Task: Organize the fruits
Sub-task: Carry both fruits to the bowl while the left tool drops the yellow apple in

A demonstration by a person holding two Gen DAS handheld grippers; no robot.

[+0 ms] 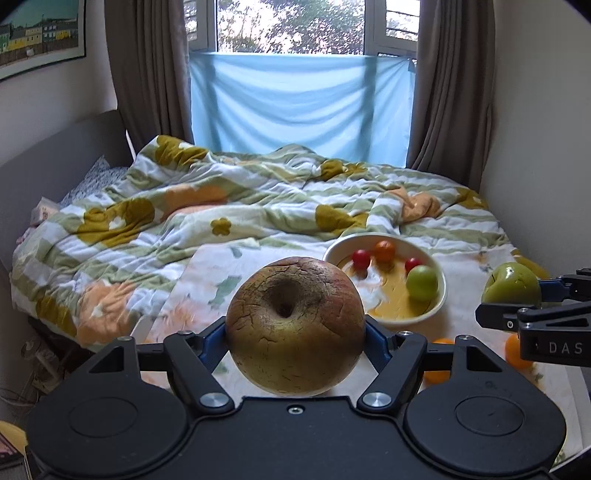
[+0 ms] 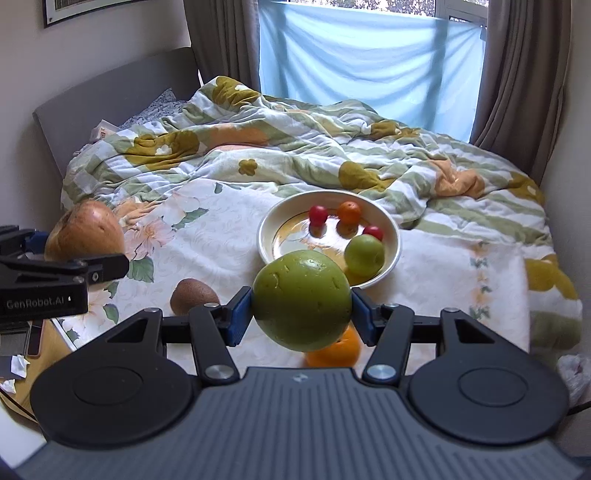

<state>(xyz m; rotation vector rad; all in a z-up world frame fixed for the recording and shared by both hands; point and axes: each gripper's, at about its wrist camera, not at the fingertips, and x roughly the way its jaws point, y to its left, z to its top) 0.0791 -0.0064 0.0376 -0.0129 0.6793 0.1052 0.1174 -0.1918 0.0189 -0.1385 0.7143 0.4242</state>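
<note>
The left gripper [image 1: 295,328] clamps a russet apple [image 1: 295,325]; the right gripper [image 2: 301,306] clamps a green apple [image 2: 301,299]. Both hang above the bedsheet [image 2: 221,243], short of the bowl's [image 2: 391,258] near rim, open sheet between.

Daylit window [image 1: 291,26] between brown curtains [image 1: 147,70], blue cloth [image 1: 299,107] across it, behind a rumpled bed [image 1: 221,206].

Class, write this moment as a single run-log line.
left gripper: shut on brown apple | right gripper: shut on green apple | bowl: four small fruits inside
</note>
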